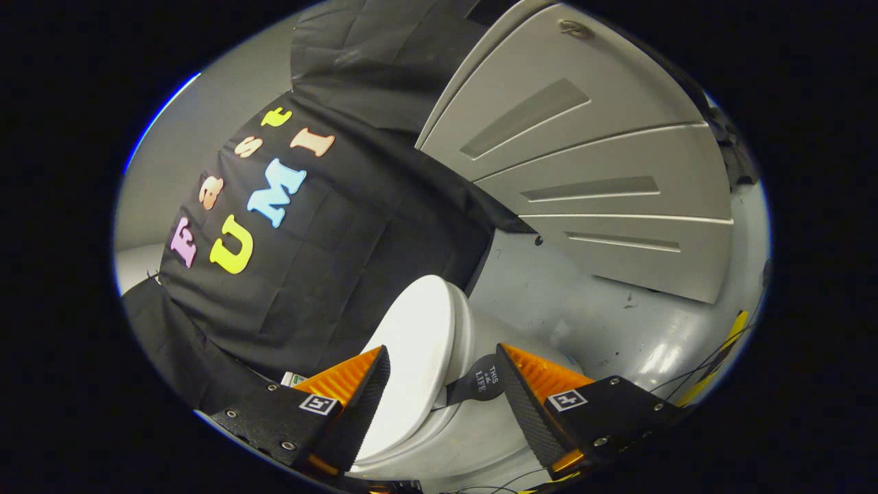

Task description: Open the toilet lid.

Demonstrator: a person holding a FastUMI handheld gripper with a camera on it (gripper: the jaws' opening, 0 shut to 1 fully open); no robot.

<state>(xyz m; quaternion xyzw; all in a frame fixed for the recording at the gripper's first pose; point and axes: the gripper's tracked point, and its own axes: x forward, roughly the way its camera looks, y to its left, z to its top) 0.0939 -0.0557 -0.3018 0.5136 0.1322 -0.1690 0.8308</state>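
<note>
Gripper spread wide around the toilet's lid.
The smooth white oval plastic toilet lid stands between the parted fingers; a grey panelled door lies beyond.

place: mock bathroom in a recording booth
fixture: white toilet, lid raised, against black cloth wall
door: grey panelled door beside it
floor: glossy grey floor, loose cables

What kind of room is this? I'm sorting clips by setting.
Likely a mock bathroom in a booth: a white toilet, its lid between the open gripper fingers, a grey paneled door and a cloth wall.
</note>
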